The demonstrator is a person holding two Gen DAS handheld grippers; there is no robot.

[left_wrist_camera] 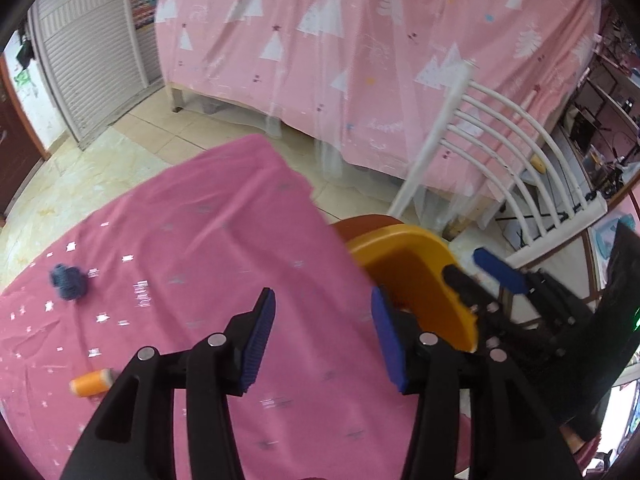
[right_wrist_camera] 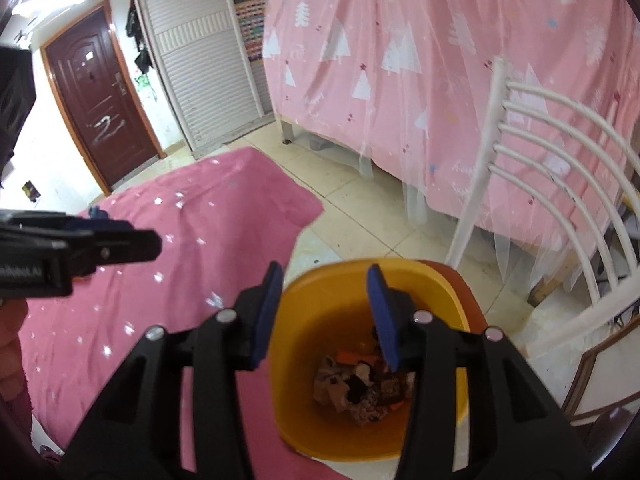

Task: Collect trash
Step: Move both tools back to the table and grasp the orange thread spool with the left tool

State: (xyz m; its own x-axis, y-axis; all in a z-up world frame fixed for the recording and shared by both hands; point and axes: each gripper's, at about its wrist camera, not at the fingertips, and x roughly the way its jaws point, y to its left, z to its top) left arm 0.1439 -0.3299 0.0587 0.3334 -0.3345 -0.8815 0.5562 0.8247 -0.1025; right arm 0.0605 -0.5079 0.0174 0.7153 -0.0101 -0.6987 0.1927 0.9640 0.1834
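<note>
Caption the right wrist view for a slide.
Right gripper open over the orange bin holding collected scraps.

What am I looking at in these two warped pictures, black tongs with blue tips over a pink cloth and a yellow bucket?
The tongs are two hand-held grippers, each carrying a wide-angle camera looking along its fingers. One picture is from the left gripper, over the pink cloth; its jaws are apart with nothing between them. The other is from the right gripper, above the yellow bin, also apart and holding nothing. Scraps already lie in the bin. On the cloth remain an orange spool and a dark blue clump. A white chair stands behind the bin.
</note>
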